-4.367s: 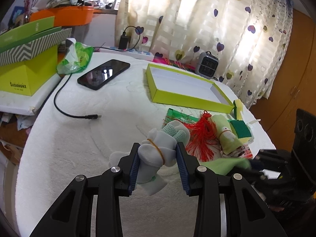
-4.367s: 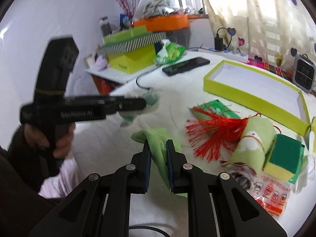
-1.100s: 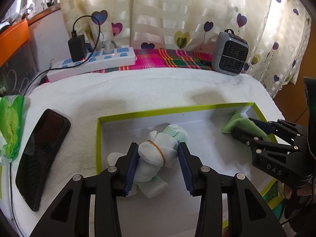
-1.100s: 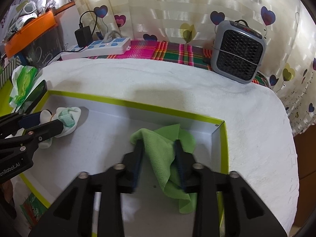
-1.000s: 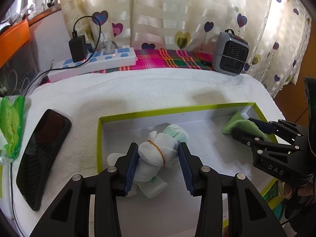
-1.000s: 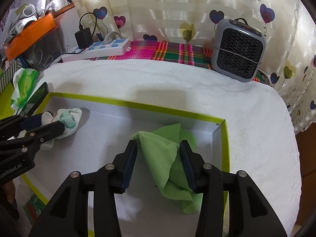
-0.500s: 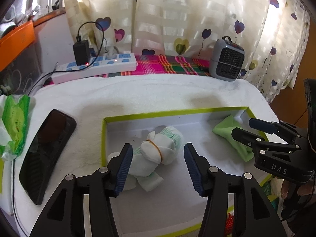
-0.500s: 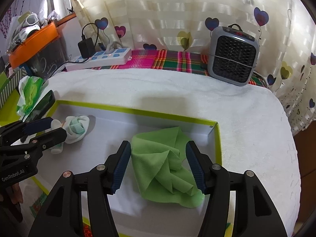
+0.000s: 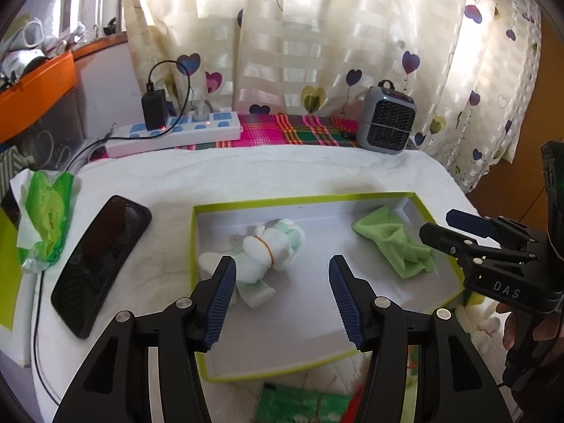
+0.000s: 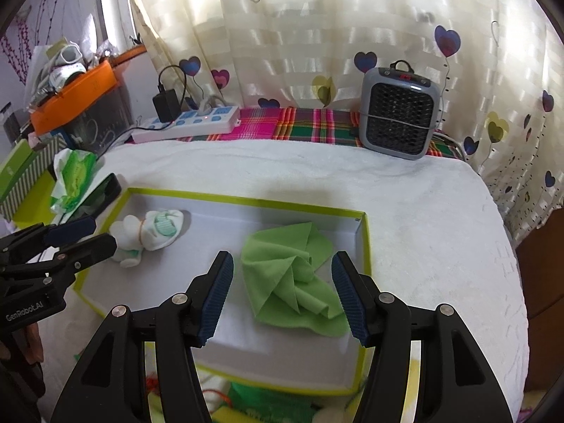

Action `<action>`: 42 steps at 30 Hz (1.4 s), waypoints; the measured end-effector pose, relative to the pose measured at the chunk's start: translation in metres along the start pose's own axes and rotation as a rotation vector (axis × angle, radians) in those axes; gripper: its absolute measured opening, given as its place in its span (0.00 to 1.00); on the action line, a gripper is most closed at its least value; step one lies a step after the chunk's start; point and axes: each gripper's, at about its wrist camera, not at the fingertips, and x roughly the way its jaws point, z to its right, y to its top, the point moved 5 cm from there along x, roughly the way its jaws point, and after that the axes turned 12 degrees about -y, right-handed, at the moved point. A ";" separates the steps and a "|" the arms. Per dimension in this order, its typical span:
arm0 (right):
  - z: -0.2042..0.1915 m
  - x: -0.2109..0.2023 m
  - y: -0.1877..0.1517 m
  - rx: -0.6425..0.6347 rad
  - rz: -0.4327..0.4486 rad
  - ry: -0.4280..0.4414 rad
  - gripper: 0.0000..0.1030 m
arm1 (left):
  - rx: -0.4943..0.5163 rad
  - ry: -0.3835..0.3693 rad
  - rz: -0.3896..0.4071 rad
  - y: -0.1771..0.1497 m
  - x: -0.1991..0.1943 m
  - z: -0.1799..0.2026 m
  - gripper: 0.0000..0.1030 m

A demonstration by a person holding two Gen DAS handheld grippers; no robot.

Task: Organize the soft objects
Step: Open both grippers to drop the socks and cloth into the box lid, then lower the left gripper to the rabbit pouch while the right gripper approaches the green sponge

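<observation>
The left gripper stands with its jaws spread wide and nothing between them, hovering above the near-left part of the shallow lime-edged box; the bundled white socks lie free on the box floor just past its left finger, close to the box's left wall; the right gripper is likewise spread and empty, poised over the green cloth, which lies loosely crumpled on the box floor toward the right wall and far-right corner; judging by this, both soft things have been set down inside and let go, each at its own end so that they stay well apart with bare floor between them; the sock bundle's long axis runs diagonally, its rounded mint-tipped end pointing toward the far edge of the box and its loose white toes toward the near-left; a rubber band cinches its middle, which is likely why it keeps that compact form; the cloth has no firm axis, though its longer spread runs from the far wall toward the near-right; outside the box, a black phone lies on the white-covered table beside the left wall, with a green wipes packet at the table's left edge; more soft items show dimly by the near edge, probably next to be gathered.
</observation>
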 end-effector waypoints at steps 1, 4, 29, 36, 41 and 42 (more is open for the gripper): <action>0.002 -0.005 -0.001 0.006 0.006 0.006 0.57 | 0.000 0.000 0.002 -0.002 -0.004 0.001 0.53; 0.006 -0.018 -0.004 0.023 0.025 0.019 0.57 | 0.002 -0.001 0.012 -0.007 -0.015 0.006 0.53; 0.028 -0.081 -0.082 0.073 0.080 0.057 0.57 | 0.018 -0.089 -0.032 -0.088 -0.048 0.058 0.53; 0.026 -0.086 -0.096 0.073 0.078 0.066 0.57 | 0.031 -0.058 -0.035 -0.096 -0.049 0.066 0.53; 0.027 -0.089 -0.105 0.080 0.077 0.063 0.58 | 0.030 -0.051 -0.045 -0.103 -0.050 0.071 0.53; 0.027 -0.089 -0.106 0.080 0.077 0.059 0.58 | 0.028 -0.049 -0.046 -0.105 -0.049 0.071 0.53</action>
